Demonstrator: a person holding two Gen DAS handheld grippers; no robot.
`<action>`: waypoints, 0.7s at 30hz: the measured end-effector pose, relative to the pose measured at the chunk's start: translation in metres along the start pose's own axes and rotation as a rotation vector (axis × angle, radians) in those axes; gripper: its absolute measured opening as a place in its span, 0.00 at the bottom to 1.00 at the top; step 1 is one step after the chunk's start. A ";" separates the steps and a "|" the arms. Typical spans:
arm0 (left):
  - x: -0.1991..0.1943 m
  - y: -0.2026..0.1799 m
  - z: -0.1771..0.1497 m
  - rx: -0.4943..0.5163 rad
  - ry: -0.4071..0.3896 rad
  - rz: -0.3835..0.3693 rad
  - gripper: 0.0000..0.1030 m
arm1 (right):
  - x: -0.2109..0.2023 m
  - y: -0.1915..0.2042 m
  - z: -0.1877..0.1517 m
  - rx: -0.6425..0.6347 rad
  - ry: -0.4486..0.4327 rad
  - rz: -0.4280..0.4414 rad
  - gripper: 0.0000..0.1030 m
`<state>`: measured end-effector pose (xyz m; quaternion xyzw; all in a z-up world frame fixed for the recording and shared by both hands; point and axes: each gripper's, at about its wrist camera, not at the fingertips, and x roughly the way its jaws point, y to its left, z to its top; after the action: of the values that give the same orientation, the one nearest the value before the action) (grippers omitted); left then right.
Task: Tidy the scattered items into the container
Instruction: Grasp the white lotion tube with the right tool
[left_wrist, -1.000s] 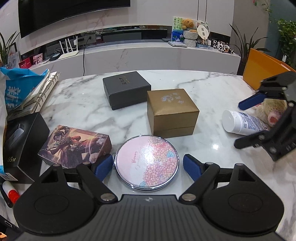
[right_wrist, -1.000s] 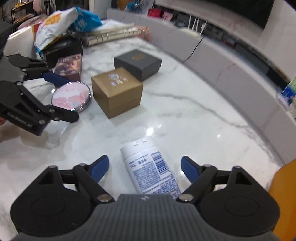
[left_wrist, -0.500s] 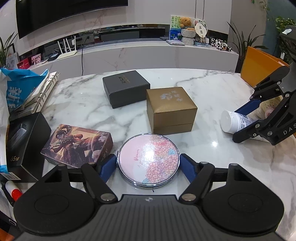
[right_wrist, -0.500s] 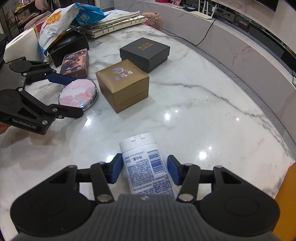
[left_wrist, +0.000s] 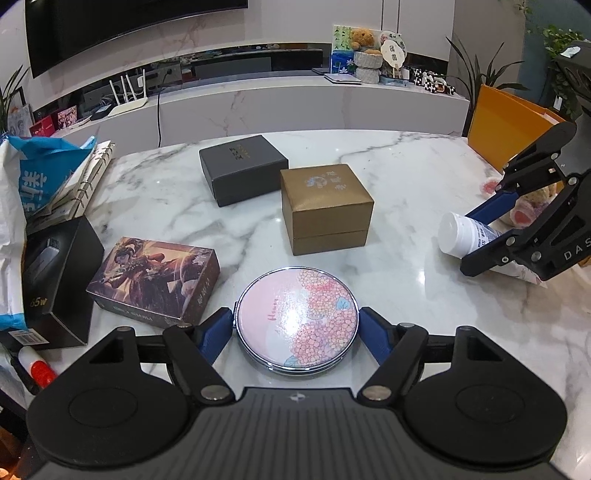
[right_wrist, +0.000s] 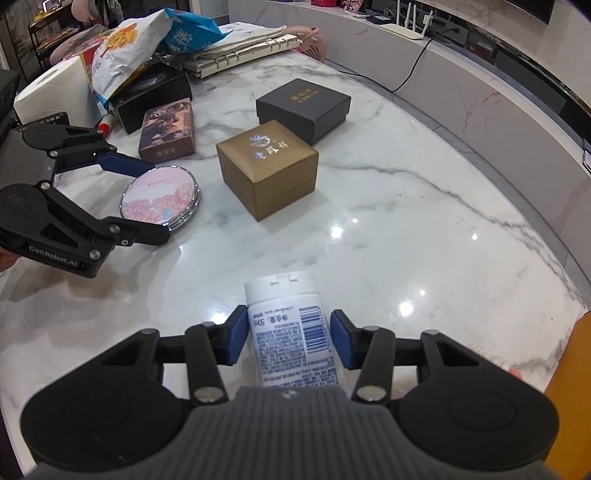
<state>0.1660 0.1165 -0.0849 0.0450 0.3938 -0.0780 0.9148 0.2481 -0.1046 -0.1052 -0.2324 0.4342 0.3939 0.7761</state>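
The glossy marble table (right_wrist: 424, 229) lies bare toward its curved far edge, with an orange container (left_wrist: 506, 122) at its corner. A padded gold box (left_wrist: 325, 206) stands mid-table. The left gripper (left_wrist: 296, 330) clamps the round pink mirror compact (left_wrist: 297, 319). The right gripper (right_wrist: 288, 338) is closing, blue pads touching the white plastic tube (right_wrist: 291, 332).
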 end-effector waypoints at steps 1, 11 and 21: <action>-0.002 0.000 0.000 0.000 -0.002 0.001 0.84 | -0.002 0.001 0.000 0.000 -0.002 0.000 0.49; -0.020 -0.004 0.007 0.020 -0.020 0.013 0.84 | -0.024 0.007 0.006 -0.013 -0.034 -0.006 0.49; -0.044 -0.020 0.030 0.079 -0.057 0.009 0.84 | -0.063 0.009 0.007 -0.024 -0.076 -0.034 0.49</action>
<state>0.1534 0.0970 -0.0327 0.0806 0.3641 -0.0908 0.9234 0.2246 -0.1202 -0.0482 -0.2338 0.3957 0.3942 0.7958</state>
